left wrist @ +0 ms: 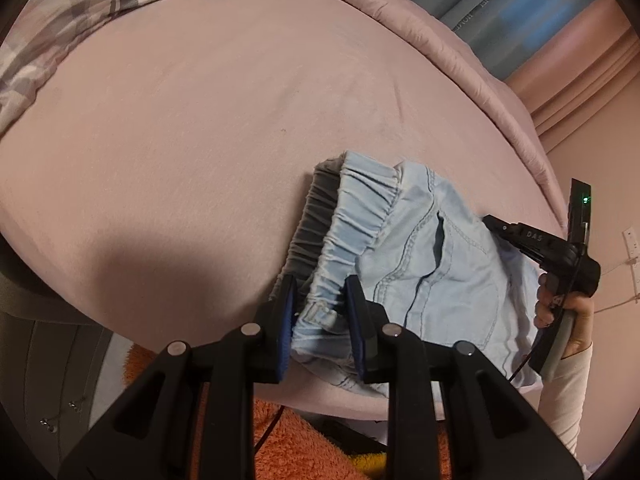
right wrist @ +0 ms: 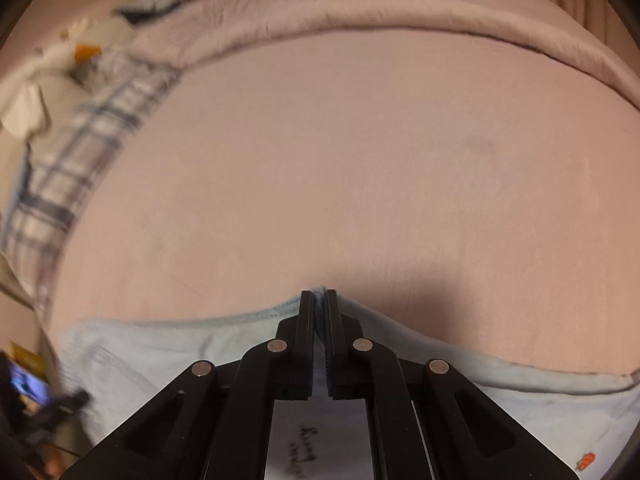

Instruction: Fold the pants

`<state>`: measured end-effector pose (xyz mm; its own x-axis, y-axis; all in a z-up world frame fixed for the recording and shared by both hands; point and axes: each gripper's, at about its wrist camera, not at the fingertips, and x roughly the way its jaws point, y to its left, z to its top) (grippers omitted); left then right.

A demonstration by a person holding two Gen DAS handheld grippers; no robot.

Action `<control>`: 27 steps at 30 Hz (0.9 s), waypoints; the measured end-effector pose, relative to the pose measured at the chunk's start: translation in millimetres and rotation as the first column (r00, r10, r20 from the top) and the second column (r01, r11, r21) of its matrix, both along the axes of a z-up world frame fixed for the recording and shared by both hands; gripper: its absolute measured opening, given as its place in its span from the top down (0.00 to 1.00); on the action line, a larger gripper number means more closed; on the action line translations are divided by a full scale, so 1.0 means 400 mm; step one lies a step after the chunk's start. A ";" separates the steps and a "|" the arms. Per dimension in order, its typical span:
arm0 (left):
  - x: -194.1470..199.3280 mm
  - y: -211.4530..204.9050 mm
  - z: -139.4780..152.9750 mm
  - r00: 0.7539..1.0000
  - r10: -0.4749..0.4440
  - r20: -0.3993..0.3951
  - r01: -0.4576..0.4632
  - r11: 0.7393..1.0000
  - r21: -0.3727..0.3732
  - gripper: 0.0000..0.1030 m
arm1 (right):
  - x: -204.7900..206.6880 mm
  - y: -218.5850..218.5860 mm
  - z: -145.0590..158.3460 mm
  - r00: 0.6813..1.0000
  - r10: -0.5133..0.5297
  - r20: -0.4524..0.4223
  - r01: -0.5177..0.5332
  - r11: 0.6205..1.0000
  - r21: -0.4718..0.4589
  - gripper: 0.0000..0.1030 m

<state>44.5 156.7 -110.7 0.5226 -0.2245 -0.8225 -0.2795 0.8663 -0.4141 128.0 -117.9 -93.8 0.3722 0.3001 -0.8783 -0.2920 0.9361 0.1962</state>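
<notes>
On pink bed (left wrist: 200,128), pants (left wrist: 432,248) between parted left hand-held gripper (left wrist: 320,284), pinched by right hand-held gripper (right wrist: 319,300).

Both the left gripper (left wrist: 320,300) and right gripper (right wrist: 319,300) are black with silver rivets and blue-padded fingers (left wrist: 287,320), the latter held by a white-sleeved hand (left wrist: 560,312) at three o'clock.

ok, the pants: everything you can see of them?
The pants are light blue, denim-like, with a gathered elastic waistband and a stitched pocket. They lie bunched near the edge of the pink bed. The left gripper straddles the waistband, jaws apart; the right gripper is shut on a stitched edge.
</notes>
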 end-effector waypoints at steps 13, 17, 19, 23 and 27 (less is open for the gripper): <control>0.016 -0.113 0.243 0.973 -0.046 0.225 0.025 0.995 0.096 0.21 | -0.045 -0.167 0.116 0.977 -0.175 0.126 0.175 0.985 0.012 0.50; 0.112 -0.217 0.249 0.959 -0.149 0.240 0.135 0.988 0.074 0.24 | -0.084 -0.378 0.160 0.929 -0.343 0.137 0.340 0.939 0.043 0.43; 0.170 -0.275 0.222 0.952 -0.213 0.221 0.203 0.977 0.064 0.42 | -0.100 -0.460 0.158 0.897 -0.420 0.136 0.419 0.907 0.037 0.37; 0.300 -0.373 0.132 0.950 -0.283 0.134 0.289 0.957 -0.023 0.74 | -0.144 -0.681 0.149 0.802 -0.588 0.110 0.588 0.808 0.036 0.37; 0.368 -0.455 0.061 0.940 -0.333 0.069 0.335 0.942 -0.026 0.78 | -0.185 -0.855 0.134 0.707 -0.697 0.122 0.703 0.711 -0.016 0.37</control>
<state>191.8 -25.3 -86.3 0.4628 -0.4249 -0.7780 0.0511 0.8890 -0.4551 54.2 -460.0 -40.2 0.5406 -0.1307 -0.8311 0.4368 0.8879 0.1445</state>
